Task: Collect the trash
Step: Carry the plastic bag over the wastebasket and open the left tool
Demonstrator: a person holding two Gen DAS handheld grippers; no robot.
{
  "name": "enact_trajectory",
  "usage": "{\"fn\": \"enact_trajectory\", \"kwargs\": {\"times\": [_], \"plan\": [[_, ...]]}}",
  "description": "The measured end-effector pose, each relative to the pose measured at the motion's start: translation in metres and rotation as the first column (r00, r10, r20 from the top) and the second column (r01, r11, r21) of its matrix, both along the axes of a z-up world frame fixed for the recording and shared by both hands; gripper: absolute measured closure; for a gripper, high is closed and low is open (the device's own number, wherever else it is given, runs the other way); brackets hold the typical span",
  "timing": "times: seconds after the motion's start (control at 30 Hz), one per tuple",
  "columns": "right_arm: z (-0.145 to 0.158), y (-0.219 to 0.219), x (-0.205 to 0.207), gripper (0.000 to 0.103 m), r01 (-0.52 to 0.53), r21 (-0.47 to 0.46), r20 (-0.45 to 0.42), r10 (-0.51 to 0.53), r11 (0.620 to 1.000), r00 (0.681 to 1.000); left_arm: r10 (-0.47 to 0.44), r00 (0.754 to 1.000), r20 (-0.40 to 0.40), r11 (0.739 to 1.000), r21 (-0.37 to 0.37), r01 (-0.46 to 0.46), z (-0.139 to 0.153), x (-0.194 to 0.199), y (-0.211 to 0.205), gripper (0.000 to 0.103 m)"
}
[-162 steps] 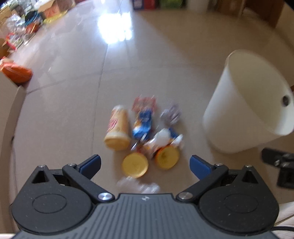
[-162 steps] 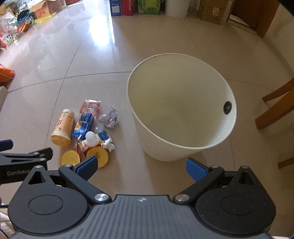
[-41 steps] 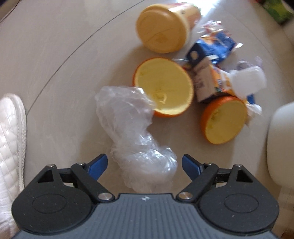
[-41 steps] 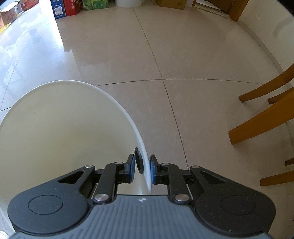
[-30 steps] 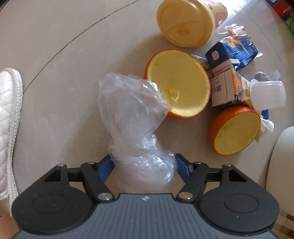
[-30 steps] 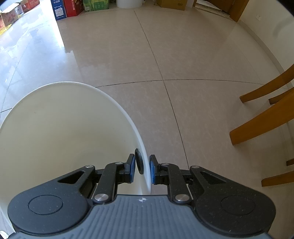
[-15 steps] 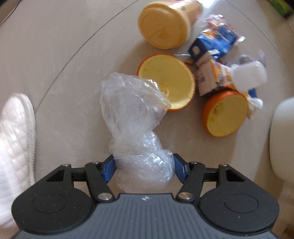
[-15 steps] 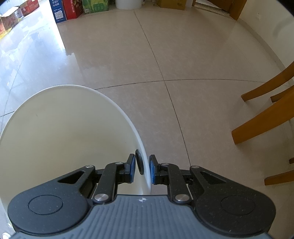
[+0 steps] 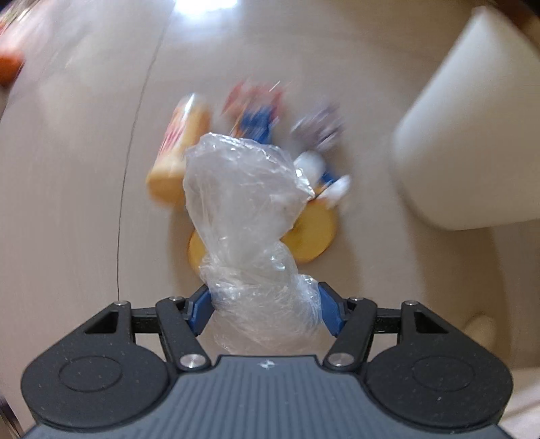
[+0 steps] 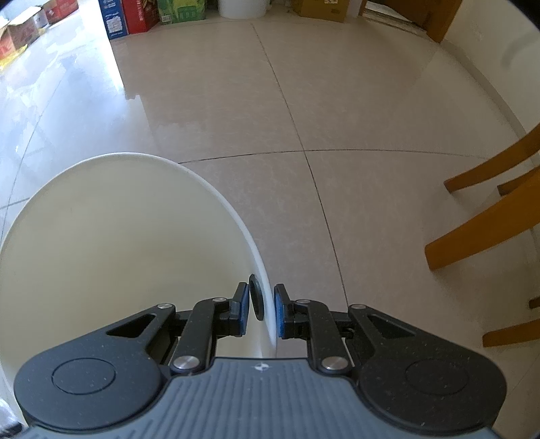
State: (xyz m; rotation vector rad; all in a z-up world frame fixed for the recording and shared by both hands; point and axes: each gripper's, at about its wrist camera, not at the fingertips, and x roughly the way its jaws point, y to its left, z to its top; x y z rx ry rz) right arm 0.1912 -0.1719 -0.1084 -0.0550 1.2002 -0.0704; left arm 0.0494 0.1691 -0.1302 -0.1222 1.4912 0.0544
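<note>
Left gripper (image 9: 263, 309): jaws about half open, blue pads pressed into both sides of a crumpled clear plastic bag (image 9: 246, 216). The lower wad of the bag sits between the pads; the looser upper part billows out beyond the fingertips. The jaws have just been closing on it, and the bag is clamped between them. The bag is clear of the floor (image 9: 67, 169), and the view behind it is motion-blurred.

Right gripper (image 10: 260, 312): jaws nearly shut, pinching the rim of the white bin (image 10: 135, 158), one pad inside and one outside, with a dark round fitting (image 10: 255, 302) on the inner wall next to the inner pad. The bin is tilted so its mouth is presented to the camera. What shows of its inside is bare; the bottom is hidden by the gripper.

Outward, left view: below the bag the rest of the litter lies on the floor: a yellow snack can (image 9: 179, 152) on its side, two orange halves (image 9: 310, 233) cut face up, blue and red wrappers (image 9: 256, 108), a small white item (image 9: 310, 165) and a crumpled silvery piece (image 9: 320, 126), all blurred. The bin is at upper right, near the pile but apart from it.

Progress (judgement): early. The first piece is picked up, nothing visibly binned yet. Remaining: carry the bag over the bin mouth, release it, then fetch the other pieces one at a time.

Right view, far: wooden chair legs (image 10: 482, 233), cartons (image 10: 135, 15) along the wall.
</note>
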Motion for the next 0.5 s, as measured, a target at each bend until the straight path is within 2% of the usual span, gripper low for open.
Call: {"fn": "enact_trajectory", "kwargs": {"times": [0.1,0.2,0.37,0.5], "plan": [[-0.002,0.002,0.0,0.089,-0.013,-0.017,-0.001,0.013,1.0,1.0,-0.106,0.992,0.061,0.994,-0.006,0.107,0.039,0.028,-0.015,0.04],[-0.004,0.003,0.001,0.089,-0.028,-0.023,0.005,0.028,0.999,1.0,-0.198,0.971,0.133,0.98,-0.003,0.2,0.08,0.054,-0.036,0.039],[-0.003,0.0,0.003,0.089,-0.01,-0.003,-0.001,0.01,1.0,1.0,-0.27,0.936,0.227,0.957,-0.044,0.287,0.13,0.093,-0.071,0.039],[-0.004,-0.005,0.003,0.089,-0.002,0.016,-0.006,0.002,1.0,1.0,-0.299,0.912,0.28,0.941,-0.073,0.331,0.149,0.122,-0.102,0.039]]}}
